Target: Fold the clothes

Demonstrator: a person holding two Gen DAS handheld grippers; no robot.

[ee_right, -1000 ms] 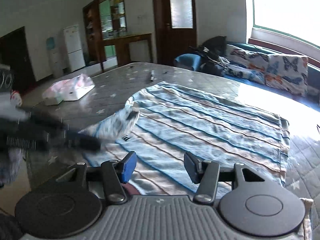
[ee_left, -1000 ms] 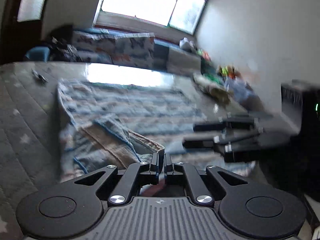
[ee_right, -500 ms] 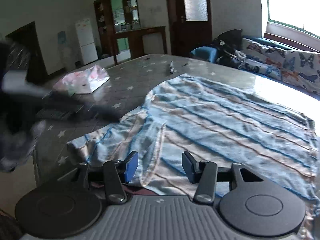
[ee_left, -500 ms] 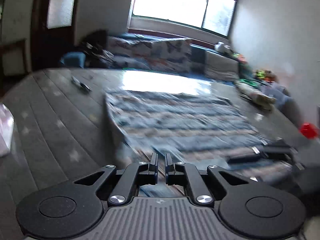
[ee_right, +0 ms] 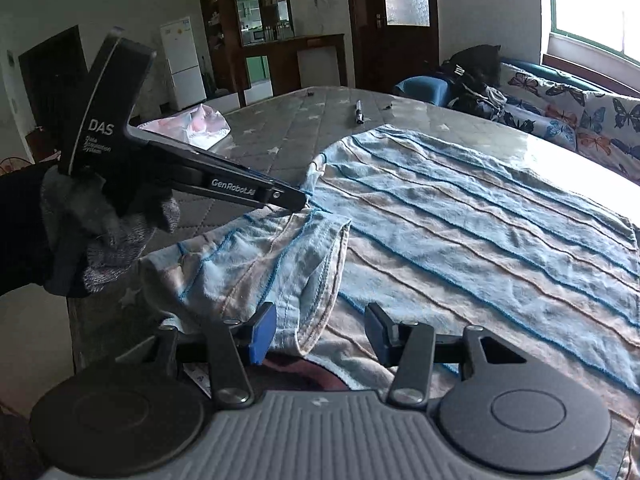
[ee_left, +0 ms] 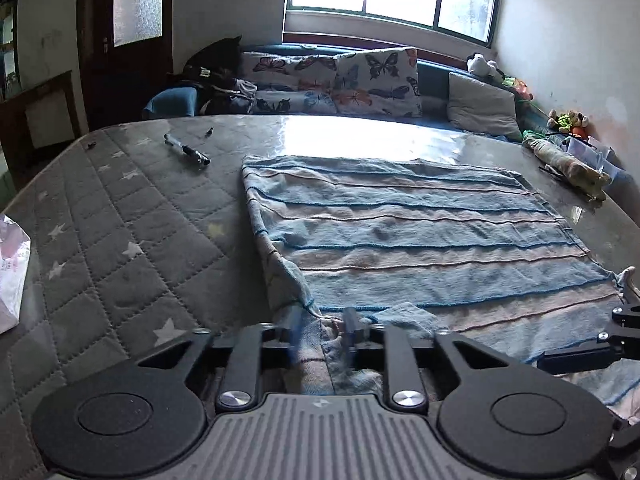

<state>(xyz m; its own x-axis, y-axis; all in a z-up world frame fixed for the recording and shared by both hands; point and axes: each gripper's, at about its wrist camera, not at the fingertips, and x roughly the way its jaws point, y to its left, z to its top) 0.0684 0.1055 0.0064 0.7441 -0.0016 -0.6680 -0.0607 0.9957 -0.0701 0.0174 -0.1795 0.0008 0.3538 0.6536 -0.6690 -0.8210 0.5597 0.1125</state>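
Note:
A blue and beige striped garment (ee_left: pixel 420 236) lies spread flat on the grey quilted mattress (ee_left: pixel 120 240); it also shows in the right wrist view (ee_right: pixel 460 220). Its near left part is folded over into a bunched sleeve (ee_right: pixel 256 264). My left gripper (ee_left: pixel 320 330) is open, with the garment's near edge lying between its fingers; in the right wrist view its tips (ee_right: pixel 298 200) rest at the garment's left edge. My right gripper (ee_right: pixel 318 330) is open and empty above the near hem, beside the folded sleeve; its fingertips (ee_left: pixel 624 308) show at the garment's right corner.
A pen (ee_left: pixel 186 151) lies on the mattress at the far left. A white and pink plastic bag (ee_right: pixel 188 126) sits at the left edge. A sofa with butterfly cushions (ee_left: pixel 360 80) stands behind. Toys and a rolled cloth (ee_left: pixel 568 164) lie at the far right.
My left gripper, shut a second ago on the lifted sleeve, has laid it down leftward and opened. The garment now lies flatter. My right gripper stayed open over the near hem.

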